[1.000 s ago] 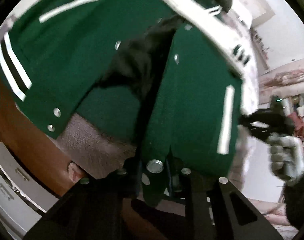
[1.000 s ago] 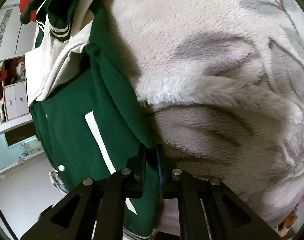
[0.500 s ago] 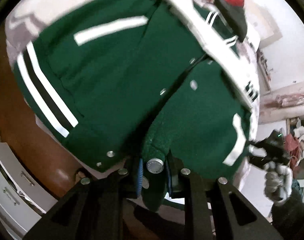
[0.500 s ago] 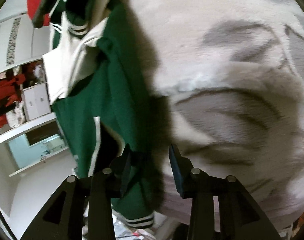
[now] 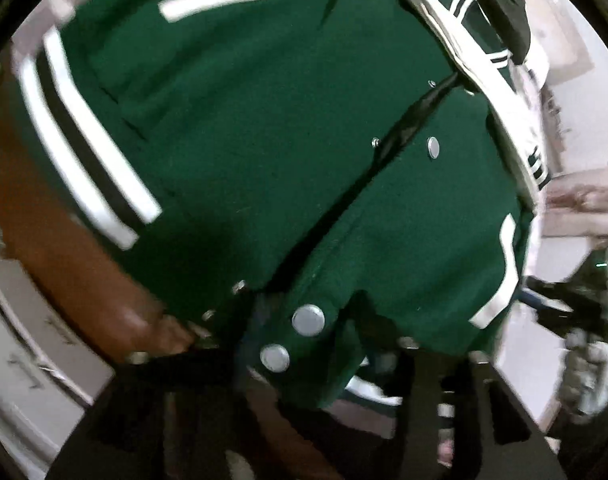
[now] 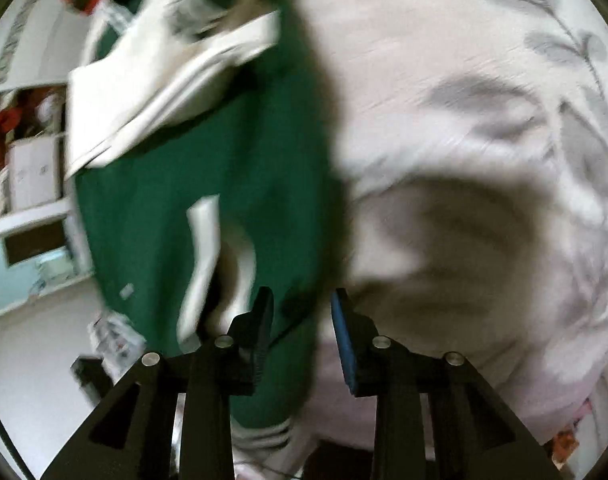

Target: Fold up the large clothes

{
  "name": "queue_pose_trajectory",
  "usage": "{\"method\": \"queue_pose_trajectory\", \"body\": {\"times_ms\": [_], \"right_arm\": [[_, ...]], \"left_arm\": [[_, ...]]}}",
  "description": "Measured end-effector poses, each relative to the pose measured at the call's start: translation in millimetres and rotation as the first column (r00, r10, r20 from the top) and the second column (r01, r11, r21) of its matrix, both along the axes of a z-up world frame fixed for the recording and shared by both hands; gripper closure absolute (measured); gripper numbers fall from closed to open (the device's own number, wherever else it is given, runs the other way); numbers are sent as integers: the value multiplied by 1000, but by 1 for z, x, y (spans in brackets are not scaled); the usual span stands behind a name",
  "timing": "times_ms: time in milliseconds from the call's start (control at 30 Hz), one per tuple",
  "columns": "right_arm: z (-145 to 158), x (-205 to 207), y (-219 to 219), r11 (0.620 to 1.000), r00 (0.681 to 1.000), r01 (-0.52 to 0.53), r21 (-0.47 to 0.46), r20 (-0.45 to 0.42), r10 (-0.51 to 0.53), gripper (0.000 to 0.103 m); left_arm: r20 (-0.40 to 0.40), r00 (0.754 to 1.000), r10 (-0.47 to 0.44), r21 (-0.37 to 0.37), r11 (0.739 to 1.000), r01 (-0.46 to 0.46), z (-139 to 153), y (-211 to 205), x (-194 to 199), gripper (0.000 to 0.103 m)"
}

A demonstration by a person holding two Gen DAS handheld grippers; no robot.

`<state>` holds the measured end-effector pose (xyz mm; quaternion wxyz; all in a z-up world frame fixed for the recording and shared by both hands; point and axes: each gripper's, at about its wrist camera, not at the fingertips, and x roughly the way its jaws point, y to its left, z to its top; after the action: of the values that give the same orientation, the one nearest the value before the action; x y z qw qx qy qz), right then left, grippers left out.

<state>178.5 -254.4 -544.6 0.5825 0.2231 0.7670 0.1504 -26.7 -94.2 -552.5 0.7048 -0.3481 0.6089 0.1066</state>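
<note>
One green varsity jacket (image 5: 263, 128) lies spread front-up on the leaf-patterned fleece blanket (image 6: 484, 120) over the bed, its two front panels brought together but none of the snaps fastened, so I judge the folding barely begun, with sleeves and body still to turn in. My left gripper (image 5: 304, 344) has its fingers clenched on the hem corner beside two silver snaps (image 5: 308, 320). My right gripper (image 6: 299, 320) has its fingers released, apart over the jacket's side edge, grasping nothing.

White drawers (image 5: 27, 364), brown wooden edge (image 5: 83, 280), white floor (image 6: 35, 344).
</note>
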Motion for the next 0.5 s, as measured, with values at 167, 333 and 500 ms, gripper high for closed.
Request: {"method": "queue_pose_trajectory", "body": {"times_ms": [167,333,500], "right_arm": [[-27,-49,52,985,985,-151,78,-75,156,71],[-50,-62,68,957,955,-287,-26,-88,284,72],[-11,-46,4,983,980,-179,-45,-91,175,53]], "left_arm": [[-9,1000,1,167,986,1,19,-22,-9,16],[-83,992,-93,489,863,122,39,-63,7,16],[-178,959,-222,692,664,283,61,-151,29,16]]}}
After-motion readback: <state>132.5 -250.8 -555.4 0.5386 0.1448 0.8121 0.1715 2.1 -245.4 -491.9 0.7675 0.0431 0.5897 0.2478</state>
